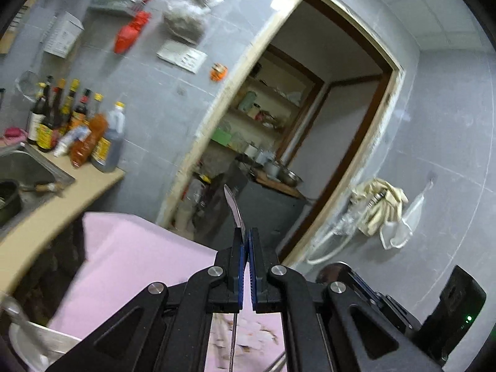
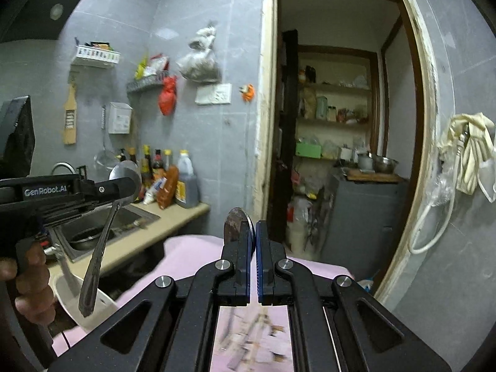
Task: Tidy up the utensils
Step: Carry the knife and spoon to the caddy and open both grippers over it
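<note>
My left gripper (image 1: 246, 235) is shut on a metal spoon (image 1: 234, 207); its bowl sticks up past the fingertips and its handle hangs below. The right wrist view shows that gripper (image 2: 124, 186) from the side, with the spoon (image 2: 99, 248) hanging handle down over a white container (image 2: 93, 307). My right gripper (image 2: 252, 232) is shut on a second spoon (image 2: 235, 223), whose round bowl shows above the fingertips. Both are held up above a pink cloth-covered table (image 2: 192, 254).
A counter (image 1: 77, 192) with a steel sink (image 1: 28, 167) and several sauce bottles (image 1: 77, 124) lies to the left. A doorway (image 2: 341, 124) to a pantry with shelves is ahead. A white container (image 1: 40, 344) stands at the lower left.
</note>
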The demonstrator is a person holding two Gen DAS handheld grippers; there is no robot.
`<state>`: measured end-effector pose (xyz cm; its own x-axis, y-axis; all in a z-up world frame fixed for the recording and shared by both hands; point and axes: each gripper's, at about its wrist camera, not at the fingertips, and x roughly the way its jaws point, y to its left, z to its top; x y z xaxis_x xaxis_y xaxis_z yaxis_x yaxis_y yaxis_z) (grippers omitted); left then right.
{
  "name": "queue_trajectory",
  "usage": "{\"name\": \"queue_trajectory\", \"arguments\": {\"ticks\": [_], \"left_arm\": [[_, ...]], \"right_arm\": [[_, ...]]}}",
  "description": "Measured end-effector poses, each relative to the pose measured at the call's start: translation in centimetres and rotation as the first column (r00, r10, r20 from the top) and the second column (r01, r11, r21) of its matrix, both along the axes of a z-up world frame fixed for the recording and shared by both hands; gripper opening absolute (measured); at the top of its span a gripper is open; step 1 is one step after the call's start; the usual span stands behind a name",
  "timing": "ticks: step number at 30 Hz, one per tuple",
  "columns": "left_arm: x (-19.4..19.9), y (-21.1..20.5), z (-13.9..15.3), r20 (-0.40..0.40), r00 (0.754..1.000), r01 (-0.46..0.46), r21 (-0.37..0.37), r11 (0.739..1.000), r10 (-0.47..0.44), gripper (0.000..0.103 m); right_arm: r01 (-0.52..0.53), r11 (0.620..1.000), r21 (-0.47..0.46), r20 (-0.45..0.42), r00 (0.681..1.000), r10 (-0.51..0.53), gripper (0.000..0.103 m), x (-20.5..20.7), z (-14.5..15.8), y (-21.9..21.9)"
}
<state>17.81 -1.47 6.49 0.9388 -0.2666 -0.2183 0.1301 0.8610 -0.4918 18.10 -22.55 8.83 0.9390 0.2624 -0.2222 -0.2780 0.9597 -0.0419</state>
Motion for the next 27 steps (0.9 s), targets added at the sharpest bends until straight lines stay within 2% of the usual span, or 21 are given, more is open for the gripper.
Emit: {"name": "queue_trajectory", "arguments": {"ticks": [8, 15, 20, 27], "left_arm": [[-2.6, 8.0, -1.3, 0.047, 0.994, -0.099, 0.020, 0.995, 0.098, 0.003], [-3.0, 12.2, -4.0, 0.087, 0.987, -0.131, -0.022, 0.991, 0.132, 0.003], [-3.3, 12.6, -5.7, 0.109, 0.987, -0.120, -0.014, 0.993, 0.120, 0.003], [-3.7, 10.8, -7.5, 0.179, 0.977, -0.135, 0.084, 0.987, 0.118, 0.003]], "right_arm": [[-0.021, 0.999, -0.042, 0.065, 0.998, 0.024, 0.003, -2.4, -1.8, 7.4], [0.003, 0.993, -0.120, 0.111, 0.994, 0.010, 0.003, -3.8, -3.8, 11.7], [0.015, 0.988, -0.156, 0.116, 0.993, 0.003, 0.003, -4.2, -4.8, 12.6], [0.028, 0.980, -0.196, 0.121, 0.993, -0.005, 0.003, -4.3, -6.5, 13.0]]}}
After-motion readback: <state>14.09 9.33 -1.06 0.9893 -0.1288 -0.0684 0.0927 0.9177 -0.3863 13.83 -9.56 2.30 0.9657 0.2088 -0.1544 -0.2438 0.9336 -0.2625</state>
